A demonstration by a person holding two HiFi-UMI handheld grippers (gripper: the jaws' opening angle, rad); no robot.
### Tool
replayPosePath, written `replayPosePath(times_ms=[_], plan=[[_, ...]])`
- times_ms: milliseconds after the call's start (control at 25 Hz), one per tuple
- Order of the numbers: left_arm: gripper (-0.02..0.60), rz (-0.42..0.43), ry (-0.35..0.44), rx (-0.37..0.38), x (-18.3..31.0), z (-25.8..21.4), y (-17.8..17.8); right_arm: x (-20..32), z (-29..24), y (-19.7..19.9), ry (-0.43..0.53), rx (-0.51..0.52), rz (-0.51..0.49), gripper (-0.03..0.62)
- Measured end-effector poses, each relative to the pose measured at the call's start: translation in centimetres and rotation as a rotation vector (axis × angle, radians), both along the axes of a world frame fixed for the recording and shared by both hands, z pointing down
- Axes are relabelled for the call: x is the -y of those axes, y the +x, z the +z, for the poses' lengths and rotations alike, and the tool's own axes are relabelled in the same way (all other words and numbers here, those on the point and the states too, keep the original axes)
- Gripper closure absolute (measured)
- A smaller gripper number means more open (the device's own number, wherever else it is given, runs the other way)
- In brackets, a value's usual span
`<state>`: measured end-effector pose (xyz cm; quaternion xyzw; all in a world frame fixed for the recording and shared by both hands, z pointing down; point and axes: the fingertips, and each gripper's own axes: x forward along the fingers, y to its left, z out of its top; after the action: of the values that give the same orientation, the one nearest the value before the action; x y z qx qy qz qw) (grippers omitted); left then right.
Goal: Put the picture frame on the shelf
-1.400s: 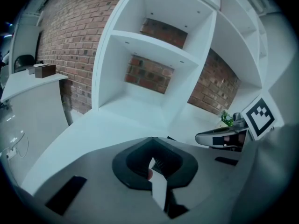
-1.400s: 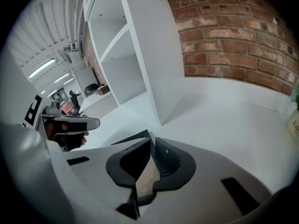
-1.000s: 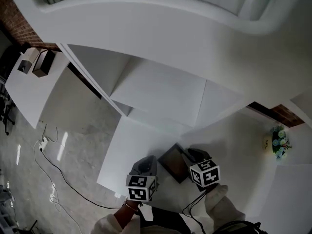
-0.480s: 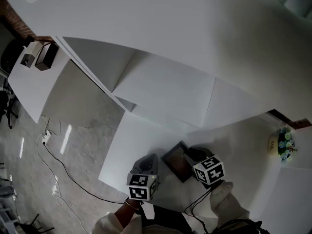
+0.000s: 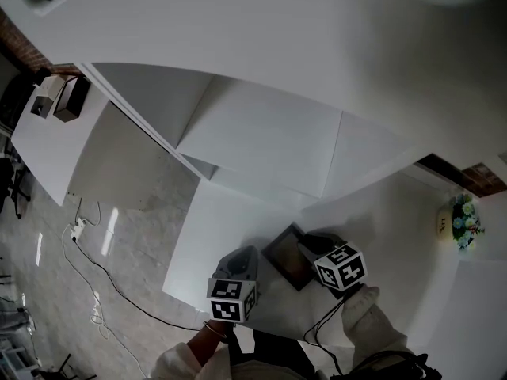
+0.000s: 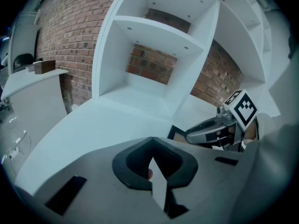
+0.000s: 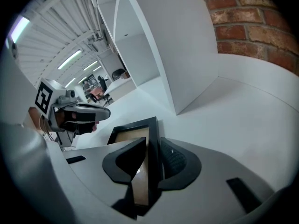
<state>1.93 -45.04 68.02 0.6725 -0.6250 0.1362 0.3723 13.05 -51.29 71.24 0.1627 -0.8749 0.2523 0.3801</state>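
Head view, step in hand: the shelf has no frame on it yet. The picture frame is gripped but not placed, so I'd call this the carry.
Next move: my guess is to lift the frame up and forward into a compartment, clear the board's edge, and set it down before letting go.
Shelf: a big white unit across the upper middle of the frame. Its compartments look bare.
Surface: a white ledge at the shelf's foot, lower centre.
Picture frame: dark rim and tan face, low in the centre over the surface. I can't tell whether it touches.
Right gripper: its jaws are clamped on one frame edge and it points toward the upper left. The gloved hand is behind it at the lower right.
Left gripper: just left of the frame and apart from it. Its jaws are drawn together on nothing.
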Motion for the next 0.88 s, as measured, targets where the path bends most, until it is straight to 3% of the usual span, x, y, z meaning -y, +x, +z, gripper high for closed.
replayPosePath(times_ms=[320, 880], plan=[[0.574, 0.028, 0.013, 0.010, -0.3, -0.5, 0.0, -0.2, -0.1, 0.2, -0.004, -0.016, 0.025, 0.518], [0.574, 0.050, 0.056, 0.014, -2.8, -2.0, -0.8, -2.2, -2.5, 0.4, 0.052, 0.007, 0.159, 0.520]])
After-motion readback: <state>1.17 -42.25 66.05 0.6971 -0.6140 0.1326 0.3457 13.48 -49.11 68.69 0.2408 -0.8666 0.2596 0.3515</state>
